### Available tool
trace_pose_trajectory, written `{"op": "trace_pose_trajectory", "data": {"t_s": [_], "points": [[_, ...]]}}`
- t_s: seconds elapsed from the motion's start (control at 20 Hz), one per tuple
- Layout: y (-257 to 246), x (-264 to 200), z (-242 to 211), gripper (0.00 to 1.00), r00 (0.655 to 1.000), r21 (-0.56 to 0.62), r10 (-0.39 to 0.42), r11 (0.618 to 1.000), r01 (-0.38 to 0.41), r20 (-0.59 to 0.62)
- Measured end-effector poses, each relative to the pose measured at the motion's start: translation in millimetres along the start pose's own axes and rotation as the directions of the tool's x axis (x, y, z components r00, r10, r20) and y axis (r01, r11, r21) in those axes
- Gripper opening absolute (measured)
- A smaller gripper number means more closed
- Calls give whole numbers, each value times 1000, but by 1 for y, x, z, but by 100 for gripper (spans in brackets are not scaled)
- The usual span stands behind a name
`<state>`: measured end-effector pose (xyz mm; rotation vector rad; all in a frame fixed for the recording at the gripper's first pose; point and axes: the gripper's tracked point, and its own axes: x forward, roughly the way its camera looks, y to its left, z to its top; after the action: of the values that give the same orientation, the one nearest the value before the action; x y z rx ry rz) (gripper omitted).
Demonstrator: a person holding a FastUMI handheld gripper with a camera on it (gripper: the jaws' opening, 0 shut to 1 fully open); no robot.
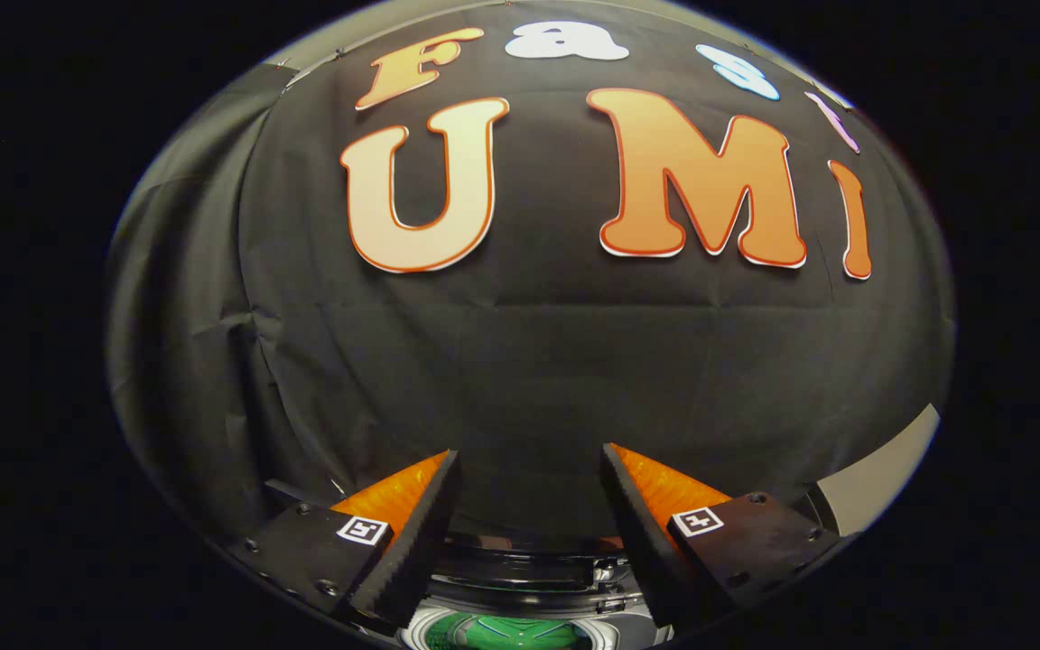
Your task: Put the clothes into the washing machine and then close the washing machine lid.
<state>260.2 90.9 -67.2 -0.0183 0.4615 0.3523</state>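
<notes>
Your fingers (531, 456) stand wide apart with nothing held, and the gap between them is open room. Low between them, at their base, you see the washing machine (520, 578): its dark rim and a band of glossy lid edge, with a round opening just below showing something green inside; you cannot tell whether that is clothing. Beyond the fingertips hangs the black cloth wall (520, 361), creased. A pale panel (881, 469) sits right of the right finger.
</notes>
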Motion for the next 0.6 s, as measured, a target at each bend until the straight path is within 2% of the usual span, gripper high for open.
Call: {"op": "trace_pose_trajectory", "data": {"t_s": [0.25,0.4,0.6], "points": [[-6,20,-27,98,998,-4,-26,1000,26,-61],[-9,29,-21,98,1000,1,11,1000,-11,15],[-10,25,-22,99,1000,8,10,1000,-10,13]]}}
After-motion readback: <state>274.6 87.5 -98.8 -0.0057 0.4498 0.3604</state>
